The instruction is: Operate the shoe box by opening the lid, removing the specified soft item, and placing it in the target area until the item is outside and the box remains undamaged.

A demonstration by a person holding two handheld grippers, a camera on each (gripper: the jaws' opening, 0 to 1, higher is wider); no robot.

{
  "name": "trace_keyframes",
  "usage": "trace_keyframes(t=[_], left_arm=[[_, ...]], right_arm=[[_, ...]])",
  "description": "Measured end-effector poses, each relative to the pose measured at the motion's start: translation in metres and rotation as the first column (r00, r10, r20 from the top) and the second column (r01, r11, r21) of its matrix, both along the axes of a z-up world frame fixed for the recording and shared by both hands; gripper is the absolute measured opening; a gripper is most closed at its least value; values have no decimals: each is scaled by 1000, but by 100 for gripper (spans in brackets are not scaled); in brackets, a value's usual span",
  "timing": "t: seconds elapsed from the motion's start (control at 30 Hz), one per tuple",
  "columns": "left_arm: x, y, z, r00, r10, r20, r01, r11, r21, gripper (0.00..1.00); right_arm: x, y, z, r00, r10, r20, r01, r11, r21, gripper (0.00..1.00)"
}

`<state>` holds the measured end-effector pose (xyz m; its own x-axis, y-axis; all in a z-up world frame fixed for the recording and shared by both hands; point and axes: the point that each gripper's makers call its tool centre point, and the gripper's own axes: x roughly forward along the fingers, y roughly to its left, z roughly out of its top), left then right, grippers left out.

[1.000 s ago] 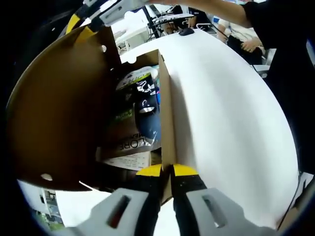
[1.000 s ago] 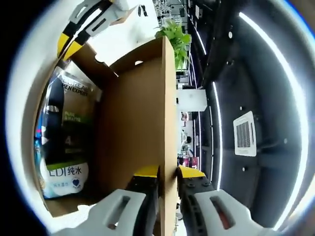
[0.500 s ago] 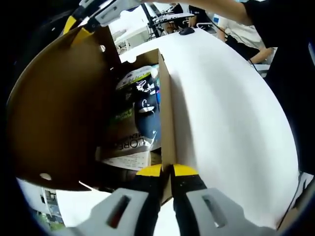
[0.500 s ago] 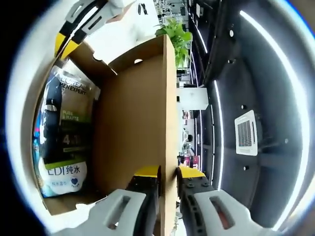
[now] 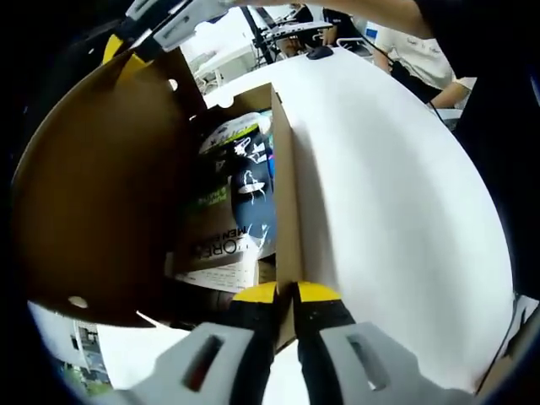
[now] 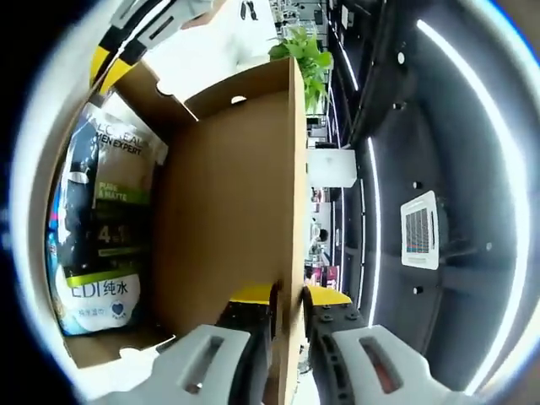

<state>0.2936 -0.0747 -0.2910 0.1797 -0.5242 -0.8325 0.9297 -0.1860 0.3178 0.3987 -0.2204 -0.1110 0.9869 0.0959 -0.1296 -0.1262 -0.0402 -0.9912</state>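
Observation:
The brown cardboard shoe box stands open on the white table (image 5: 396, 194). My left gripper (image 5: 287, 293) is shut on the top edge of the box's side wall (image 5: 285, 194). The raised lid (image 5: 101, 186) fills the left of the left gripper view, with my right gripper (image 5: 139, 34) clamped on its far edge. In the right gripper view my right gripper (image 6: 289, 295) is shut on the lid (image 6: 228, 194), and the left gripper (image 6: 118, 46) shows at the top left. Soft printed packs (image 5: 240, 181) lie inside the box, the largest a green, black and white pouch (image 6: 105, 219).
A person in dark clothes (image 5: 481, 101) stands at the table's far right side. A small black object (image 5: 319, 54) lies at the table's far end. A green plant (image 6: 299, 55) and ceiling light strips (image 6: 472, 93) show beyond the lid.
The lid has swung a little further open with my right gripper on it, so more of the packs shows. My left gripper has stayed on the box wall.

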Motion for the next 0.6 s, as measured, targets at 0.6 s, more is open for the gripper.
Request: trace_keyframes(t=[0.6], left_arm=[[-6,1,-2,1000,-4,-3,4,1000,-5,6]], right_arm=[[21,-3,4,999,-24,28,25,999,-38,12]])
